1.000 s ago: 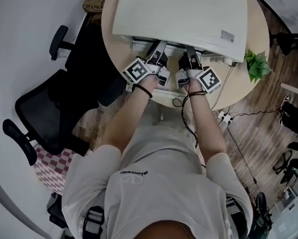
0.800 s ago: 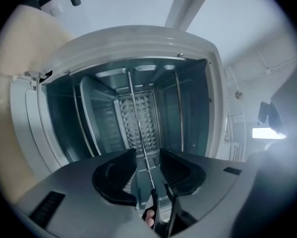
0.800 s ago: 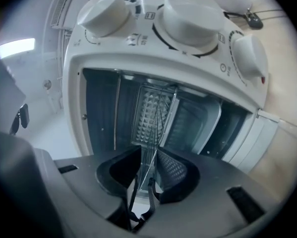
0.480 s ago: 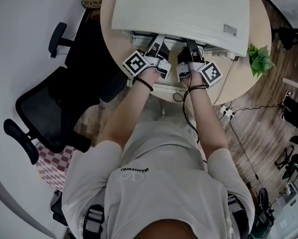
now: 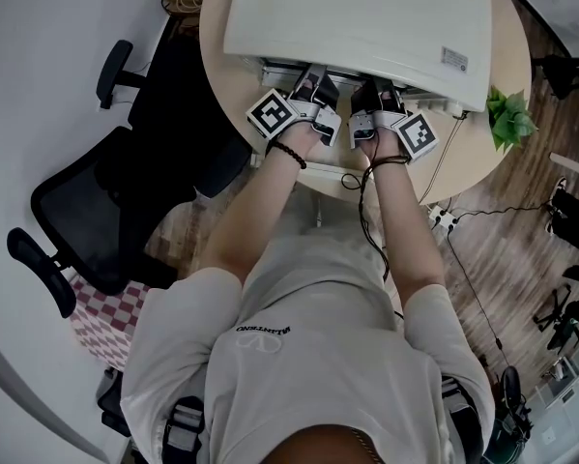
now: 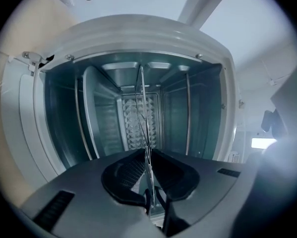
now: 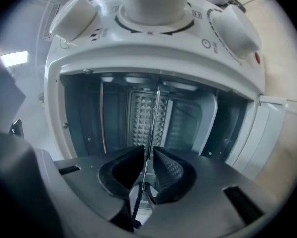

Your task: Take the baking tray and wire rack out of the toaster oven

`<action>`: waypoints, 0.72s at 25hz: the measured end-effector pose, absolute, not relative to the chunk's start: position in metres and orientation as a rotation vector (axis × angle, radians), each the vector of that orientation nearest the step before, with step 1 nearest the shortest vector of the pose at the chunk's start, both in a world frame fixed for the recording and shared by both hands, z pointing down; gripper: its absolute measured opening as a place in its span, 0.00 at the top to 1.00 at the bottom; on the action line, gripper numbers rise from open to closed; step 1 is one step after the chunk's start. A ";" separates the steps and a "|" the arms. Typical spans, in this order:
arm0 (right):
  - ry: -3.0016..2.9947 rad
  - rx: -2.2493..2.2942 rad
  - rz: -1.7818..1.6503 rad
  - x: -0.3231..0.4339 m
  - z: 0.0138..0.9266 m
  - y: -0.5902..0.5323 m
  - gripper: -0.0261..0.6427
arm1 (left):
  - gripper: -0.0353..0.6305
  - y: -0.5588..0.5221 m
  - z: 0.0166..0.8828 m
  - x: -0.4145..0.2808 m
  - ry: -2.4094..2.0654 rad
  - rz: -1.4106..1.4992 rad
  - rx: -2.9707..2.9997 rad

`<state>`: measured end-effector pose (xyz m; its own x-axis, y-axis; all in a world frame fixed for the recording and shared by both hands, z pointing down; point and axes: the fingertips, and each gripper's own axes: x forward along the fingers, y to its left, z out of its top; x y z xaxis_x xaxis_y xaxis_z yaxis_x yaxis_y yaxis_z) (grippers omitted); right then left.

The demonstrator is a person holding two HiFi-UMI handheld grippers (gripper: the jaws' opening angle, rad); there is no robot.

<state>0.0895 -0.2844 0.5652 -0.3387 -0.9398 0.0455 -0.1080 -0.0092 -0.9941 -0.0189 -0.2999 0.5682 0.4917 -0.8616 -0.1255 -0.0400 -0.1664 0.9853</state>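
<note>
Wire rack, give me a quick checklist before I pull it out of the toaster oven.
1. Door of the toaster oven open: ok.
2. The wire rack between the left gripper jaws: ok, jaws closing and touching the wire.
3. Rack between the right gripper jaws: ok, jaws closing.
4. Right jaws pressing the wire: not ok, a gap shows.
5. Rack slides freely: cannot tell.
6. Where the baking tray sits: cannot tell.

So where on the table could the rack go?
Bare table shows left of the toaster oven, and a strip right of it beside the plant. The front is crowded: the left gripper and right gripper are there, jaws closing on the wire rack.
</note>
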 end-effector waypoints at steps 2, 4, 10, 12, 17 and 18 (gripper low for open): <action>1.522 -1.134 -1.432 0.091 0.568 -0.285 0.90 | 0.90 -0.301 0.568 -0.017 -0.793 -0.881 1.575; 1.512 -1.137 -1.428 0.091 0.568 -0.286 0.90 | 0.91 -0.301 0.564 -0.015 -0.775 -0.894 1.559; 1.505 -1.127 -1.389 0.091 0.565 -0.287 0.94 | 0.93 -0.301 0.563 -0.015 -0.749 -0.902 1.574; 1.490 -1.130 -1.383 0.092 0.565 -0.287 0.95 | 0.93 -0.301 0.563 -0.014 -0.741 -0.904 1.567; 1.476 -1.130 -1.377 0.091 0.565 -0.281 0.95 | 0.93 -0.296 0.563 -0.016 -0.743 -0.893 1.571; 1.474 -1.130 -1.377 0.091 0.565 -0.279 0.95 | 0.93 -0.293 0.563 -0.016 -0.742 -0.893 1.565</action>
